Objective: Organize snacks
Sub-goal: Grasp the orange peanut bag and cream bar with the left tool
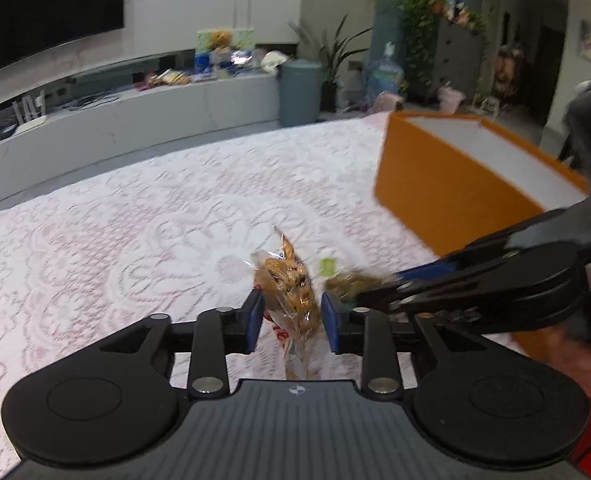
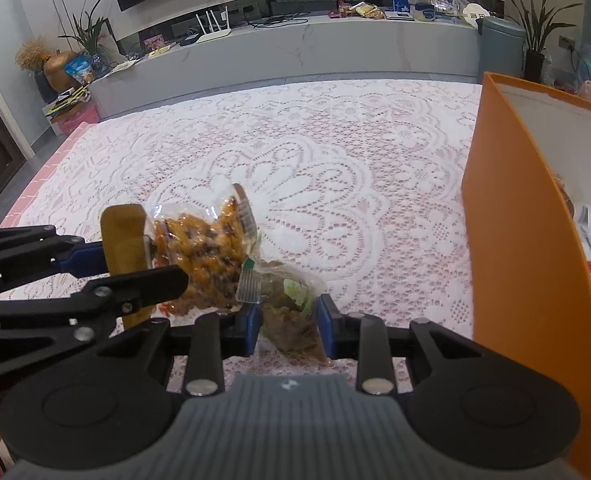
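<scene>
My left gripper (image 1: pixel 293 316) is shut on a clear packet of orange-brown snacks (image 1: pixel 289 284), held above the lace cloth. The same packet (image 2: pixel 203 256) shows in the right wrist view, with the left gripper (image 2: pixel 135 264) coming in from the left. My right gripper (image 2: pixel 289 326) is shut on a brown-green snack packet (image 2: pixel 289 312), which also shows in the left wrist view (image 1: pixel 351 282) beside the right gripper (image 1: pixel 379 286). The two packets touch. An open orange box (image 2: pixel 511 264) stands at the right, also in the left wrist view (image 1: pixel 447 184), with other snacks inside.
A table with a pink-and-white lace cloth (image 2: pixel 295 152) lies under both grippers. Beyond it runs a long grey TV console (image 2: pixel 295 48) with clutter, a grey bin (image 2: pixel 499 46) and potted plants (image 2: pixel 535 36).
</scene>
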`<state>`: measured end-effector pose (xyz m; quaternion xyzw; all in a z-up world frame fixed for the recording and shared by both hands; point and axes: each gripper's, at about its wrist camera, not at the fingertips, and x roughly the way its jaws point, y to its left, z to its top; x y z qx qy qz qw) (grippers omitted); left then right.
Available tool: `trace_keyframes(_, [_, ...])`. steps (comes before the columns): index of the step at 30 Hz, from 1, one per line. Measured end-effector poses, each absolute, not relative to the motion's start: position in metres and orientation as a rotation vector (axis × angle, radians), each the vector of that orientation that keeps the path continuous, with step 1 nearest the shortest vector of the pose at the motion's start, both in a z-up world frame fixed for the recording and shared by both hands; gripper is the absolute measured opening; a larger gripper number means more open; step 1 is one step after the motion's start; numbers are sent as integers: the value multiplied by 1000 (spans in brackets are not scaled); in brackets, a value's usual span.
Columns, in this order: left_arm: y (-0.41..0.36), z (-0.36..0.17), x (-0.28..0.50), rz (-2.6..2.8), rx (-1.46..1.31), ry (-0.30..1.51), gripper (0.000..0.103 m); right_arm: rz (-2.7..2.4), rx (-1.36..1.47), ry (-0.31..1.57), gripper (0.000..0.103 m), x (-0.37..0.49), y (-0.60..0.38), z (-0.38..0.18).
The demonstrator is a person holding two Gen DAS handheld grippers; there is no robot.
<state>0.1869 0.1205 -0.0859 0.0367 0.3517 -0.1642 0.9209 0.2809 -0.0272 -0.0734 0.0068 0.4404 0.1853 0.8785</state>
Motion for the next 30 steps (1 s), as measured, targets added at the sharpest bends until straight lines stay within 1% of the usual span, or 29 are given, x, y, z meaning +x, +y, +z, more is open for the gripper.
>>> trace_keyframes(5, [126, -107, 197, -286, 62, 790, 37, 389, 13, 920, 29, 282, -27, -74])
trace_keyframes(8, [130, -108, 196, -283, 35, 787, 37, 392, -7, 910, 29, 282, -24, -75])
trace_keyframes(11, [137, -106, 198, -270, -32, 780, 42, 400, -16, 905, 29, 282, -23, -76])
trace_keyframes(12, [141, -107, 199, -266, -71, 780, 50, 403, -18, 906, 29, 281, -23, -76])
trace_keyframes(13, [145, -107, 201, -260, -112, 784, 51, 406, -17, 909, 29, 282, -22, -77])
trace_keyframes(16, [155, -114, 209, -226, -245, 803, 51, 412, -16, 918, 29, 282, -21, -80])
trace_keyframes(20, [163, -123, 218, -182, -352, 824, 51, 415, -36, 913, 29, 281, -18, -80])
trace_keyframes(22, [167, -127, 221, -153, -404, 835, 54, 414, -37, 912, 29, 281, -17, -80])
trace_keyframes(24, [166, -127, 221, -140, -412, 829, 56, 415, -39, 911, 29, 281, -17, -81])
trace_keyframes(27, [156, -125, 221, -139, -357, 824, 62, 415, -48, 908, 29, 280, -16, -80])
trace_keyframes(29, [149, -124, 221, -142, -323, 830, 63, 415, -58, 905, 29, 279, -14, -80])
trace_keyframes(30, [147, -122, 220, -133, -314, 825, 61, 414, -62, 903, 29, 279, -13, -80])
